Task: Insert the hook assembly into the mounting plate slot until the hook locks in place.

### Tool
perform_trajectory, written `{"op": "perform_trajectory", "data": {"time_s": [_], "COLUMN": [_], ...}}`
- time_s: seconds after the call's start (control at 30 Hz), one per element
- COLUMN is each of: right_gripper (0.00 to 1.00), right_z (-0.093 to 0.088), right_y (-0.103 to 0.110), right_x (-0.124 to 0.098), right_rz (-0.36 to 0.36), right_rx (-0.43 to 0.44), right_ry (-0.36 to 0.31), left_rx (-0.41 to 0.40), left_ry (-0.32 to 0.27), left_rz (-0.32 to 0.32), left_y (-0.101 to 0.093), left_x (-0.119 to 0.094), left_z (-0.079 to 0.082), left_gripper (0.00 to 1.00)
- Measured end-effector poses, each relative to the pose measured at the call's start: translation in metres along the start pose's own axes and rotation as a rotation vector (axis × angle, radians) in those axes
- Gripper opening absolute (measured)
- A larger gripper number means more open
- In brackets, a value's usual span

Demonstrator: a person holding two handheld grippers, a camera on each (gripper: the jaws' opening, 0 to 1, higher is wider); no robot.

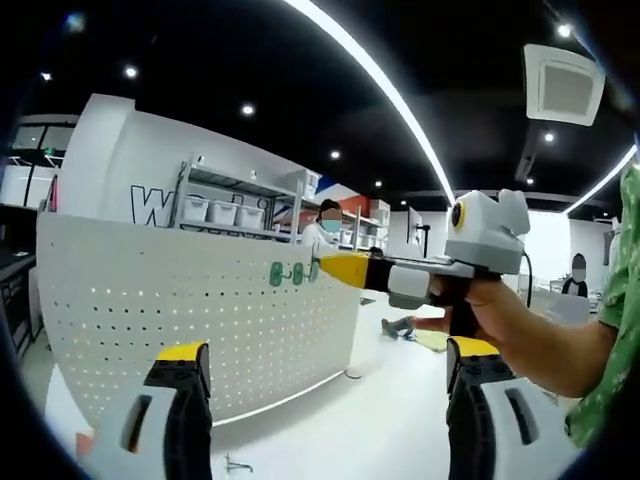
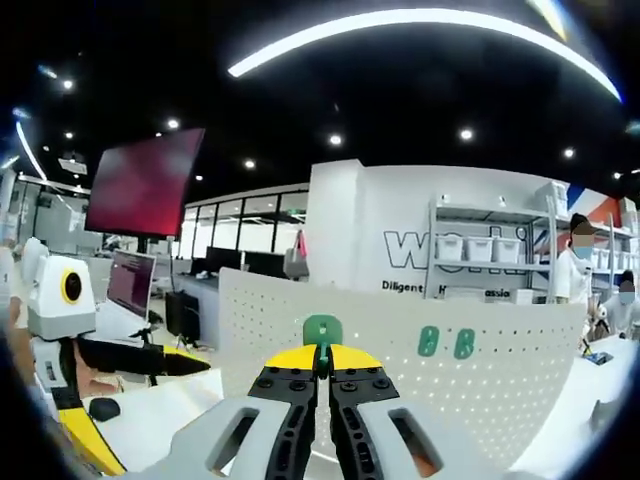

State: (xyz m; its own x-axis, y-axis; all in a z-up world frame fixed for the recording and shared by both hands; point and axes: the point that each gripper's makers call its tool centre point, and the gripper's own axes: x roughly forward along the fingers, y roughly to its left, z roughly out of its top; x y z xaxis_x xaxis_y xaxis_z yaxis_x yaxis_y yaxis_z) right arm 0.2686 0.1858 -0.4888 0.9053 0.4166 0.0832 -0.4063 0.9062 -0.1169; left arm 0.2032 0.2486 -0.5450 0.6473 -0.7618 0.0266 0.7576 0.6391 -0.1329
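A white perforated mounting plate (image 1: 150,300) stands upright on a white table. Two green hooks (image 1: 286,273) sit in its upper edge area, also seen as green hooks (image 2: 445,342) on the plate (image 2: 500,390) in the right gripper view. My right gripper (image 2: 322,365) is shut on a third green hook (image 2: 322,330), held up against the plate's face. In the left gripper view, the right gripper (image 1: 335,268) reaches in from the right, its yellow tip at the plate beside the two hooks. My left gripper (image 1: 325,350) hangs open in front of the plate, holding nothing.
The white table (image 1: 380,430) runs below the plate, with a small metal piece (image 1: 235,465) lying near the front. A hand (image 1: 500,310) holds the right gripper. Behind the plate are shelves with white bins (image 1: 225,212) and a person (image 1: 325,225).
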Motion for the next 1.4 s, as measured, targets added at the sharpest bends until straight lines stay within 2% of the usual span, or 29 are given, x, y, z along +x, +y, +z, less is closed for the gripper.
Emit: {"op": "perform_trajectory", "data": {"time_s": [0.2, 0.53, 0.83, 1.0, 1.4], "right_gripper": [0.01, 0.01, 0.01, 0.01, 0.01], "right_z": [0.001, 0.006, 0.006, 0.001, -0.014], "right_y": [-0.02, -0.04, -0.054, -0.064, -0.083], "right_x": [0.016, 0.043, 0.065, 0.075, 0.094], "right_rz": [-0.061, -0.125, -0.167, -0.197, -0.244], "right_rx": [-0.013, -0.077, -0.092, -0.042, 0.009], "right_ry": [-0.003, -0.009, -0.002, 0.009, 0.006], "left_rx": [-0.007, -0.015, -0.027, -0.035, -0.055], "left_ry": [0.018, 0.036, 0.049, 0.058, 0.078], "left_rz": [0.0, 0.006, 0.003, 0.003, 0.013], "left_y": [0.003, 0.013, 0.022, 0.025, 0.035], "left_x": [-0.003, -0.009, -0.01, -0.01, -0.008], "left_z": [-0.007, -0.015, -0.02, -0.026, -0.037], "left_gripper": [1.0, 1.0, 1.0, 0.99, 0.99]}}
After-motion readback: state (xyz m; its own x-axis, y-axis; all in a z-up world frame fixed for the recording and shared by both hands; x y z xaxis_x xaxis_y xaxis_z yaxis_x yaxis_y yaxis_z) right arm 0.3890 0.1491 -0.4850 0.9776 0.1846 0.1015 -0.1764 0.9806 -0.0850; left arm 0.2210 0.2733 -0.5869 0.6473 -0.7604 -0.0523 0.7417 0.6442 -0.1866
